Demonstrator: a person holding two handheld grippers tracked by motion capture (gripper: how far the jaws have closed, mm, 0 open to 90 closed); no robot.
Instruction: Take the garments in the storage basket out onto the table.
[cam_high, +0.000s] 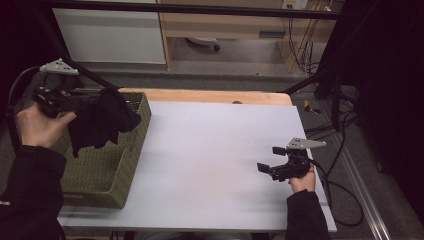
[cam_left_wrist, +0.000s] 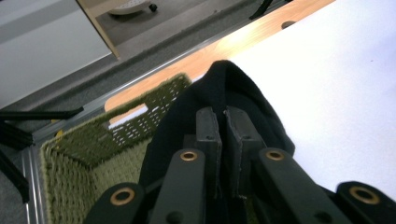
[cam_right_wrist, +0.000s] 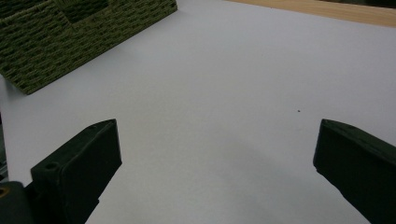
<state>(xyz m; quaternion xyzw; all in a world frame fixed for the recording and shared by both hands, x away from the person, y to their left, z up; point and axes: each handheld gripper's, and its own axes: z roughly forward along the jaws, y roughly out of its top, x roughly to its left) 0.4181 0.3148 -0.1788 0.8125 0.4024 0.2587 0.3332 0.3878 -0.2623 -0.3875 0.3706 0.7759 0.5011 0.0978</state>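
Observation:
A black cloth (cam_high: 102, 120) hangs from my left gripper (cam_high: 102, 100) above the green woven basket (cam_high: 107, 175) at the table's left. In the left gripper view the jaws are pressed together on a fold of the black cloth (cam_left_wrist: 224, 88), which drapes around them over the basket (cam_left_wrist: 79, 154). My right gripper (cam_high: 267, 159) rests low over the white table surface (cam_high: 210, 150) at the right, jaws wide apart. In the right gripper view its two fingers (cam_right_wrist: 74, 172) stand far apart with bare white table between them.
A wooden table edge (cam_high: 210, 95) runs along the back of the white surface. The basket's corner (cam_right_wrist: 70, 42) lies far ahead of the right gripper. Cables (cam_high: 345, 150) trail over the floor to the right. A black frame bar (cam_high: 200, 9) crosses the top.

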